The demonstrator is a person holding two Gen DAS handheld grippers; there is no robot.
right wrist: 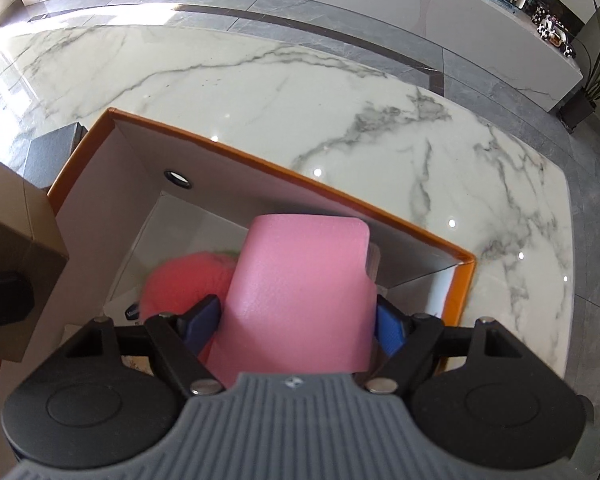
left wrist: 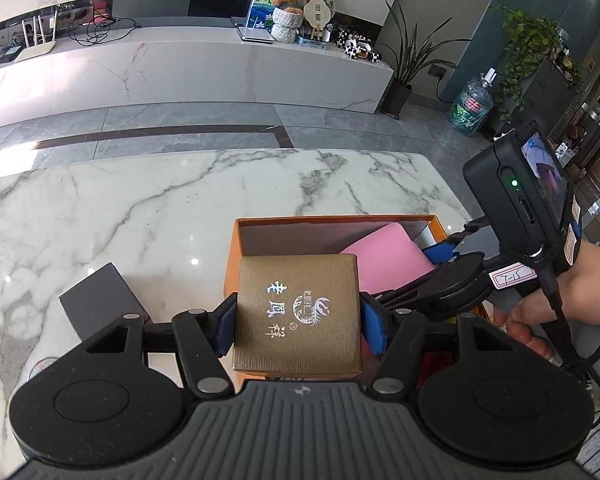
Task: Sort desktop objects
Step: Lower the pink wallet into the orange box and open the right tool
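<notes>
The left hand-held gripper held a gold-brown gift box between its blue pads, clamped across the box's width, with the box's printed lid facing up. Straight ahead of that gripper and a little below it lay the open orange box on the marble surface, its near wall just beyond the gift box's far edge. A small dark grey box sat on the surface off to the left of the gripper, beside the orange box.

The right hand-held gripper pointed steeply down into the orange box and gripped a pink notebook-like case across its short side; the case's long axis ran away from the gripper toward the far wall. A red fuzzy thing lay on the box floor to the gripper's left, under the case's edge.

From where I stood, the right hand seemed nearer to setting its load down, being already inside the box. The left one would need to carry the gift box forward over the near wall, and the pink case took up the right-hand part of the box, so the free space lay ahead and left.
</notes>
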